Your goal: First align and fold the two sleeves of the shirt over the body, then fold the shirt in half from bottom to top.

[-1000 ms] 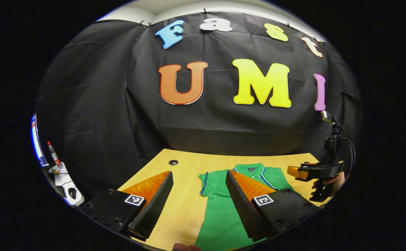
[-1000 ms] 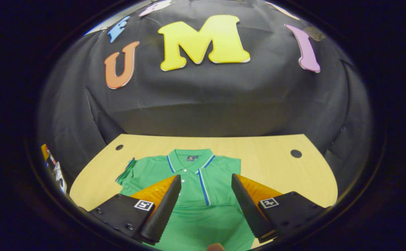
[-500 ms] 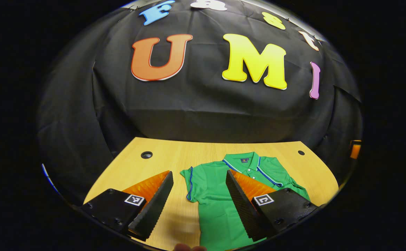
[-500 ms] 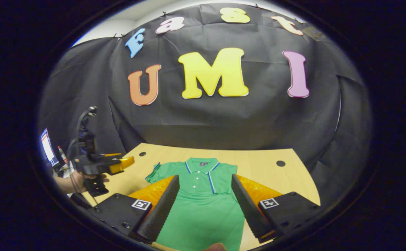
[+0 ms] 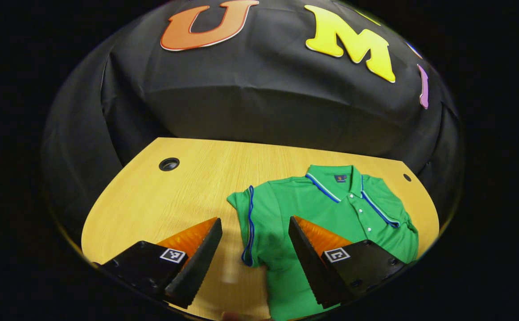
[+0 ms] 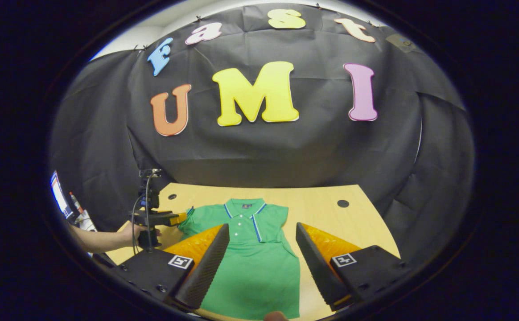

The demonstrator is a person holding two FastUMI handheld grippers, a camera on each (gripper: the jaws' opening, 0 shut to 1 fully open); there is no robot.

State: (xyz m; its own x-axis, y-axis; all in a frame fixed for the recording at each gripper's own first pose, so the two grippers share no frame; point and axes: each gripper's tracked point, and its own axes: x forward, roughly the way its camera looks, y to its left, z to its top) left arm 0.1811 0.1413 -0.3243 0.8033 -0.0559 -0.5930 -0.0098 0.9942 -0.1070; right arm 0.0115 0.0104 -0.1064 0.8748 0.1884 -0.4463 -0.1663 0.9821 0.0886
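In the left gripper view, the left gripper is hovering over the near part of the wooden table with its jaws spread wide and nothing between them. The green polo shirt is lying flat on the table, front up, with its collar pointing toward the black booth wall. One short sleeve, edged in blue piping, is sticking out from the body toward the middle of the table, and its cuff is showing in the gap between the two fingers, though neither finger is touching it. A round cable hole is sitting in the tabletop well apart from the shirt, and a smaller hole is lying near the shirt's far shoulder. In the right gripper view, the right gripper is hanging above the lower body of the shirt, its jaws likewise standing apart and gripping nothing. The shirt is lying lengthwise away from the camera, collar farthest. Off to one side, a person's hand is holding the left gripper just beside the shirt's sleeve; whether it is touching the cloth cannot be told from here. The table is showing bare wood on the other side of the shirt.
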